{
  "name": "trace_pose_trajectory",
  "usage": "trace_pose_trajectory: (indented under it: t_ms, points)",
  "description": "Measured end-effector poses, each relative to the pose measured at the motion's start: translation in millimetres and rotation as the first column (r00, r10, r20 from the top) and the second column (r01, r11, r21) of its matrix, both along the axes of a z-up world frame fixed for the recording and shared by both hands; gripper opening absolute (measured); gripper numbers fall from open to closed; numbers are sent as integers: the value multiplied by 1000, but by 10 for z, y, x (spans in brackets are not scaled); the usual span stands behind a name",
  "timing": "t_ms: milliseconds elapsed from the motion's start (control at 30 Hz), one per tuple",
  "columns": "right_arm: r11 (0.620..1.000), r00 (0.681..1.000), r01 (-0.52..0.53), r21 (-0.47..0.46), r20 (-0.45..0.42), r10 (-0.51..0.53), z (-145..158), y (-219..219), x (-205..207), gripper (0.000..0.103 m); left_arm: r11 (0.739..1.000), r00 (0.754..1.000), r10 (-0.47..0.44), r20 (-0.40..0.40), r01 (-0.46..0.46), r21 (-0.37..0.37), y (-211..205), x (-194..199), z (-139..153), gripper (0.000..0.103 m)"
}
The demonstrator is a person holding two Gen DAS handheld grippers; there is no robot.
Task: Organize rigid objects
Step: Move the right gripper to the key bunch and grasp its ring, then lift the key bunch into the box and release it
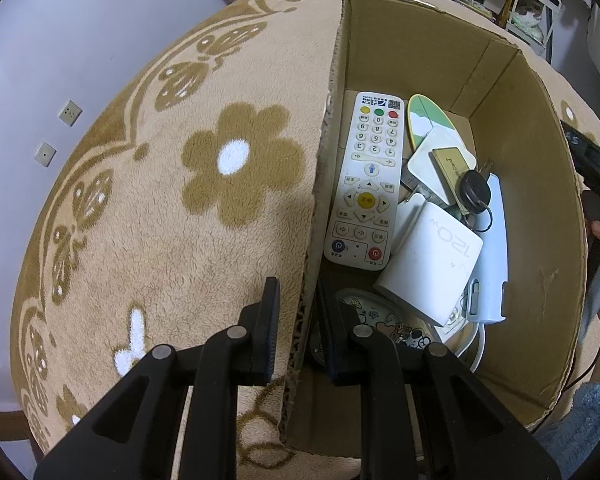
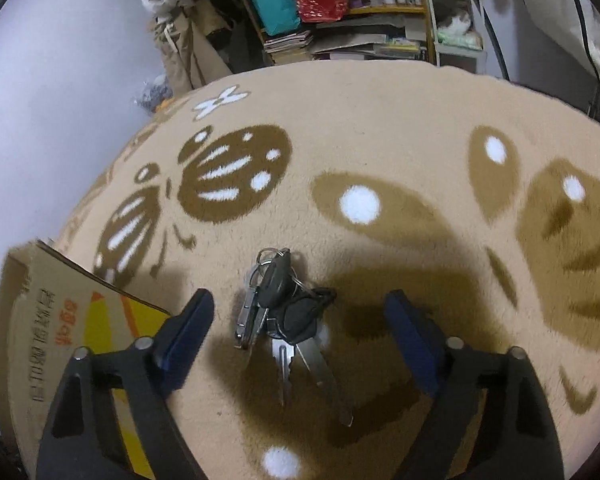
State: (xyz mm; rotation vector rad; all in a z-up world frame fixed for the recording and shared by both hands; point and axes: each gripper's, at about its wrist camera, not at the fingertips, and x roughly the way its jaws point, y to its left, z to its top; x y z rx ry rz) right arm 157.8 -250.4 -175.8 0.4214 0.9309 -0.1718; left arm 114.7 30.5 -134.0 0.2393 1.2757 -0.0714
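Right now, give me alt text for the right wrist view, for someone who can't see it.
A bunch of keys lies on a tan rug with brown flower and butterfly patterns, between the spread fingers of the right gripper, which is open and not touching them. A cardboard box with yellow print sits at lower left.

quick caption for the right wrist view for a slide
Open right hand-held gripper straddles a bunch of keys on the beige floral rug, cardboard box at left.

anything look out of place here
The bunch of keys lies loose on the rug, outside the cardboard box that holds the remote and other items.
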Motion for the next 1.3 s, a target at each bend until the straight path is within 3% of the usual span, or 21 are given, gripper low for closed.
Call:
trace_pose_trajectory:
  t_ms: [133, 200, 267, 467, 767, 1300]
  points:
    - [1000, 1000, -8, -27, -12, 7, -13, 44, 0, 61, 1000, 1000, -2, -1, 2, 4, -3, 10, -4, 19]
    - [999, 999, -34, -1, -6, 34, -8, 59, -6, 44, 1000, 1000, 0, -3, 0, 1, 1, 17, -5, 19]
    - [999, 999, -50, -3, -6, 50, 9, 87, -6, 35, 1000, 1000, 0, -1, 0, 3, -2, 19, -8, 19]
    - [998, 998, -56, 9, -2, 56, 102, 84, -30, 18, 1000, 1000, 0, -1, 0, 5, -10, 18, -14, 19]
    - [994, 995, -98, 43, 5, 98, 229, 132, -72, 13, 1000, 1000, 4, -4, -4, -2, 3, 28, -27, 19]
    - [984, 978, -177, -12, 112, 178, 1107, 211, -351, 10, 1000, 1000, 4, -3, -4, -7, 4, 22, -29, 17]
